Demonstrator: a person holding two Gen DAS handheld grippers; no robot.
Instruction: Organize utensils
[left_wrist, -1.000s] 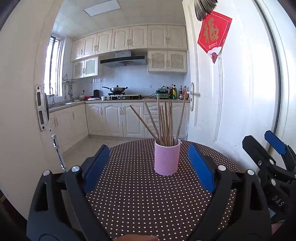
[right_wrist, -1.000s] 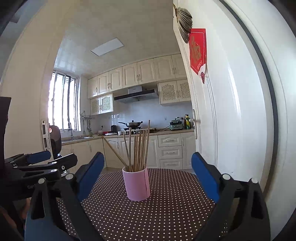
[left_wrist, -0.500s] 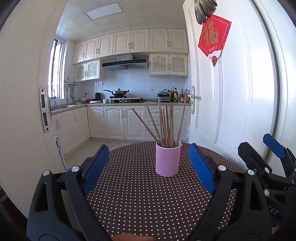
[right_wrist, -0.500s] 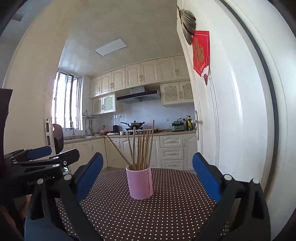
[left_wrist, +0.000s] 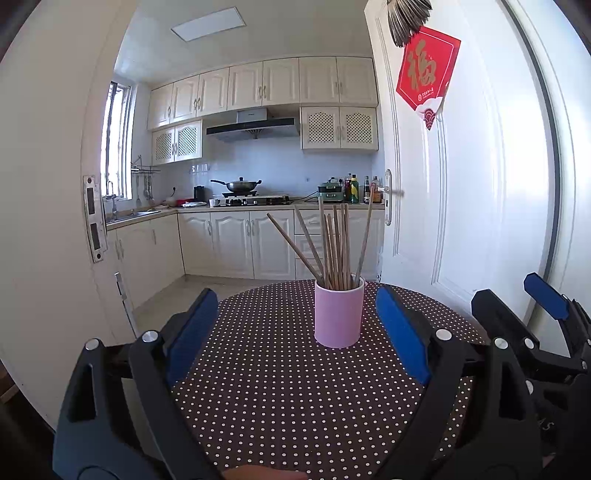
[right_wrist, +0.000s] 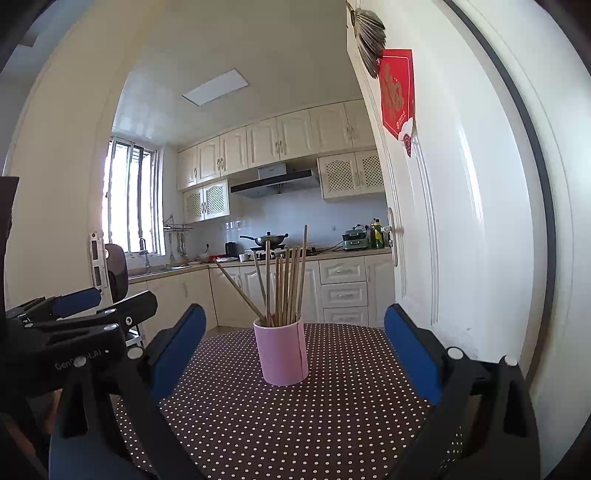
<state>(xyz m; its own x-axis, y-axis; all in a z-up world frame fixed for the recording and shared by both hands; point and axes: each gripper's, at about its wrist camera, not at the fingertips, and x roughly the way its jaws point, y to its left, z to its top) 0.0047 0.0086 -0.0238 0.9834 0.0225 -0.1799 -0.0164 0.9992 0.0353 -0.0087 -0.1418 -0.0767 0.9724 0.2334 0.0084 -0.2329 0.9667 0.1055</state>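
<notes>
A pink cup (left_wrist: 339, 313) (right_wrist: 282, 352) stands upright on a round table with a dark polka-dot cloth (left_wrist: 280, 387) (right_wrist: 295, 417). Several wooden chopsticks (left_wrist: 334, 245) (right_wrist: 286, 278) stand in it, fanned out. My left gripper (left_wrist: 295, 332) is open, short of the cup, with nothing between its blue pads. My right gripper (right_wrist: 293, 350) is open too, level with the table, and frames the cup from nearer the camera without touching it. Each gripper shows at the edge of the other's view: the right one (left_wrist: 532, 325), the left one (right_wrist: 74, 310).
A white door (left_wrist: 461, 184) with a red paper charm (left_wrist: 426, 72) stands just right of the table. Past the table's far edge lies a kitchen with cream cabinets (left_wrist: 236, 243), a stove with a wok (left_wrist: 240, 184), and a door frame on the left (left_wrist: 55, 221).
Both views have shifted slightly: the cup sits a little lower in each frame and more ceiling shows. Both grippers have stayed open and the cup and chopsticks have not moved.
</notes>
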